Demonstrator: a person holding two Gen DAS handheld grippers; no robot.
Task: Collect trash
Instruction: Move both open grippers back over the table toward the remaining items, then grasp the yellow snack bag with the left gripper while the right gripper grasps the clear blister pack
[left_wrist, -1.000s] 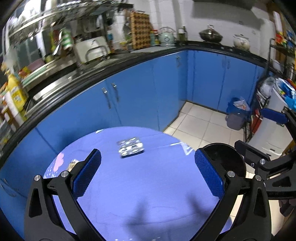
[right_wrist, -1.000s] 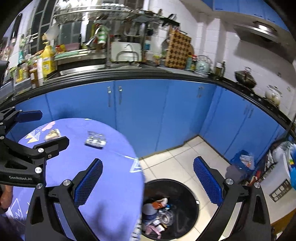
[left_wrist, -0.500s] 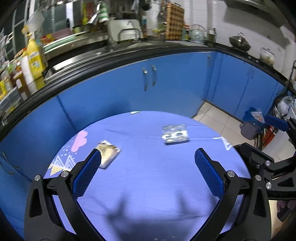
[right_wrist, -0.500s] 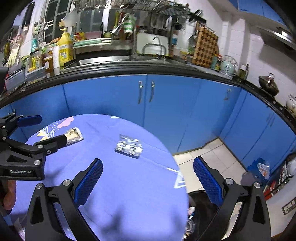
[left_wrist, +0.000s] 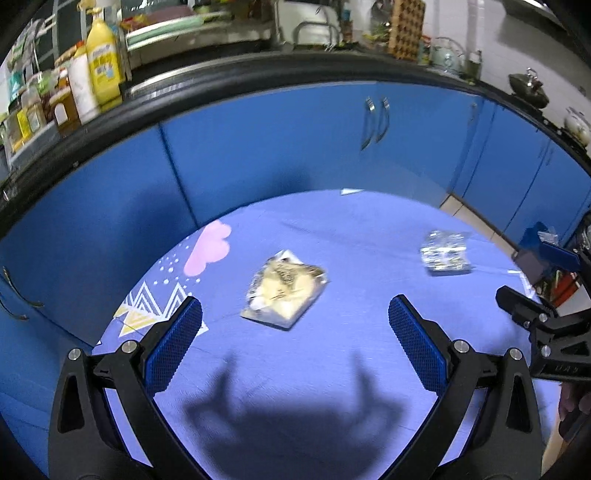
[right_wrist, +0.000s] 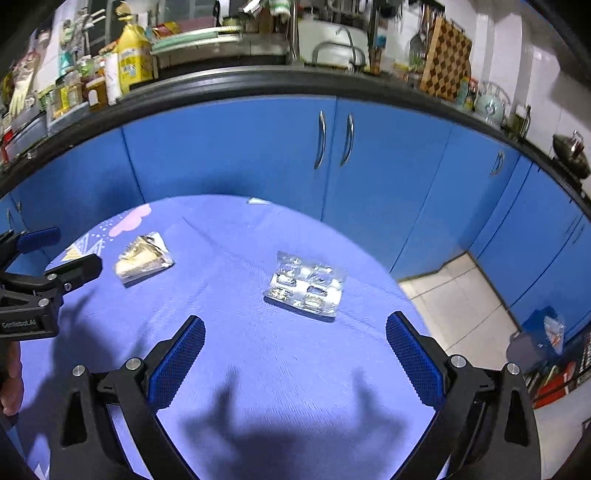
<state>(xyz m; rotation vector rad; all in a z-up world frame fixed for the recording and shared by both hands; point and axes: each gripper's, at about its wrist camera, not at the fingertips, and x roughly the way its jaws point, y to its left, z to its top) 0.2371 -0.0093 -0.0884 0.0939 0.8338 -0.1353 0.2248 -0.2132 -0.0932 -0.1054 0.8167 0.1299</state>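
Hovering low over the round table (left_wrist: 369, 229), the left gripper (left_wrist: 295, 332) and right gripper (right_wrist: 295, 349) both stood spread wide, their blue, ribbed pads (right_wrist: 177, 362) holding nothing. A smooth violet cloth covered the tabletop. Just ahead of the left gripper lay a crinkled, yellowish plastic wrapper (left_wrist: 284, 291), roughly square. Ahead of the right gripper lay a silvery foil blister pack (right_wrist: 306, 290), rectangular and glinting, well apart from the wrapper. Beyond stood glossy blue cabinet doors (right_wrist: 369, 158) with curved metal handles, under a black countertop.
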